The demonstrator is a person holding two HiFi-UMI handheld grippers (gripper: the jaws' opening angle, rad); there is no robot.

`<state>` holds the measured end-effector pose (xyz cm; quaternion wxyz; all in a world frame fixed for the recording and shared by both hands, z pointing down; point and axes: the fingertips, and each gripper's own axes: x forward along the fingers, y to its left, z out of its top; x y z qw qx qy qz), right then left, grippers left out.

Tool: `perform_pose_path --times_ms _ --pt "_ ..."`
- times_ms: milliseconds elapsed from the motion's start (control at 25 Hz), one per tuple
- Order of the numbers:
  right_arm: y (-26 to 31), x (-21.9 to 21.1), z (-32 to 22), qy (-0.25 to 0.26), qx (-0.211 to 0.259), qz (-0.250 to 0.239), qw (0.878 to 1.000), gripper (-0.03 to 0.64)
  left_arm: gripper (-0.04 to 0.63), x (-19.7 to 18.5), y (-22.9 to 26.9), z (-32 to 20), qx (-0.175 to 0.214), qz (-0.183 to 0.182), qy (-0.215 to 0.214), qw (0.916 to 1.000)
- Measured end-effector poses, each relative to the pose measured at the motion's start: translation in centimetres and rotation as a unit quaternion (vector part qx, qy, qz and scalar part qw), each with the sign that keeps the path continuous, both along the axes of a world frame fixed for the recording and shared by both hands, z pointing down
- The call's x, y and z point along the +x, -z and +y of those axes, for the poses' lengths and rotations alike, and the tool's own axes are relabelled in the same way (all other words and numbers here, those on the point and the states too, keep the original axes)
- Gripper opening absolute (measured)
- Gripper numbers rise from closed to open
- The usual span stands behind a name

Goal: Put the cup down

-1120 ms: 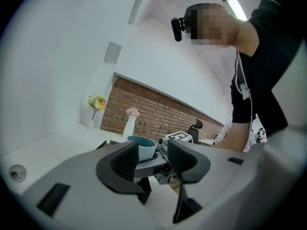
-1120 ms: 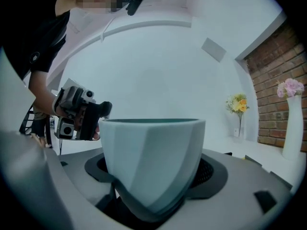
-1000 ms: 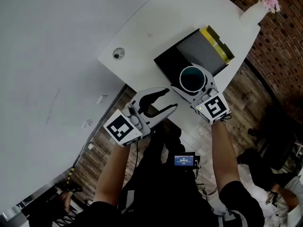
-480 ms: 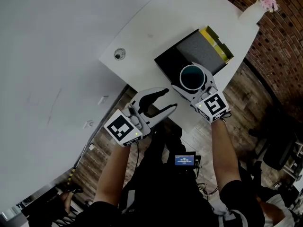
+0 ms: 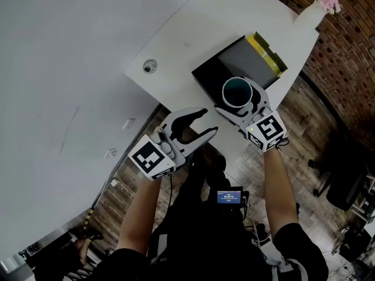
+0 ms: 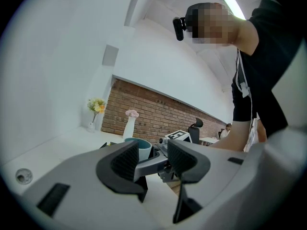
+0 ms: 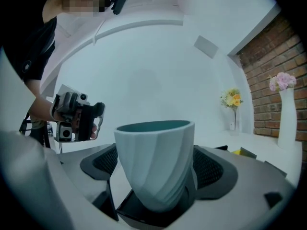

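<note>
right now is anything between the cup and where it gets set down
Nothing visible: the cup already seems to rest on the black tray, between the jaws of the right hand-held gripper, which have just been opening.

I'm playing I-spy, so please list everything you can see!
Table: one, white, under everything.
Tray: one, black, grey inside, table's near edge.
Cup: one, pale outside, teal inside, on the tray.
Yellow piece: one, yellow, tray's far side.
Vases: two, white with pink flowers, small with yellow flowers, far along the table.
Socket: one, silvery, set in the table.
Chair: one, black, on the wooden floor.
Left tool: one, grey, open, empty, by the table's edge.
Right tool: one, grey, jaws just opening wider, cup between them.
</note>
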<state>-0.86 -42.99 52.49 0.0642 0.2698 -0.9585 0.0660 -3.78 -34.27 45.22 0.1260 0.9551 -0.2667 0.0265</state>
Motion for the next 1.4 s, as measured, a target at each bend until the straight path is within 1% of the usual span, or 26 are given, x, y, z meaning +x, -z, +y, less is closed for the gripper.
perform_pose_path --times_ms 400,640,960,1120,1240,1400 --pt "0.3 2.2 1.9 -0.029 -0.006 0.014 0.999 0.477 0.193 -0.4 0.8 1.2 0.007 -0.003 0.003 1.0000" --pt "0.9 4.5 3.1 -0.068 -0.027 -0.003 0.997 0.476 0.193 -0.5 1.2 2.0 0.009 -0.003 -0.003 1.0000" --pt "3.1 5.9 5.5 -0.095 -0.060 -0.041 0.993 0.476 0.193 0.0 2.0 2.9 0.016 -0.001 -0.019 0.9997" --pt "4.3 6.7 6.6 -0.115 -0.066 -0.051 0.990 0.476 0.193 0.4 2.5 3.3 0.021 0.003 -0.033 0.9992" --pt "5.2 7.0 7.6 -0.123 -0.066 -0.052 0.989 0.474 0.193 0.6 2.8 3.5 0.026 0.004 -0.041 0.9988" --pt "6.2 6.8 9.3 -0.119 -0.067 -0.043 0.990 0.474 0.193 0.9 3.1 4.0 0.028 0.002 -0.049 0.9984"
